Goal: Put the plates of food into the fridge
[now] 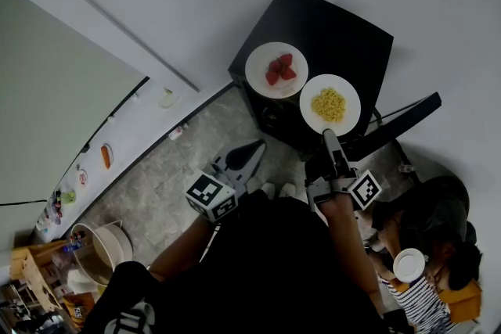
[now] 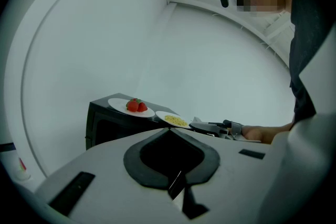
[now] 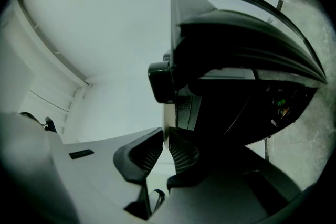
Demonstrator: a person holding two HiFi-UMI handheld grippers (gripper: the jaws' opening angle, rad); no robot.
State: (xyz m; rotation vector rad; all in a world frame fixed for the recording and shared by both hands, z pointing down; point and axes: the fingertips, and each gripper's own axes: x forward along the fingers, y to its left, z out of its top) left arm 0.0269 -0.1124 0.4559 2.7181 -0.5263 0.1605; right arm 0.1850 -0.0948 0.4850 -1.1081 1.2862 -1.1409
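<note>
Two white plates rest on top of a black mini fridge (image 1: 344,31). One carries strawberries (image 1: 276,68), the other yellow food (image 1: 329,104). My right gripper (image 1: 329,134) reaches the near rim of the yellow-food plate. In the right gripper view its pads (image 3: 164,136) are closed on that plate's thin pale edge (image 3: 166,117). My left gripper (image 1: 260,145) hangs lower, in front of the fridge's left side, touching nothing. Its jaws (image 2: 169,129) meet at the tips with nothing between them. The left gripper view shows both plates (image 2: 131,107) (image 2: 175,120) and the right gripper beyond them.
A black panel (image 1: 399,121) sticks out from the fridge's right side. A seated person (image 1: 427,278) with a white cup (image 1: 409,264) is at the lower right. White walls stand close behind the fridge. A pale tub (image 1: 102,250) and shelves sit far left on the stone floor (image 1: 172,168).
</note>
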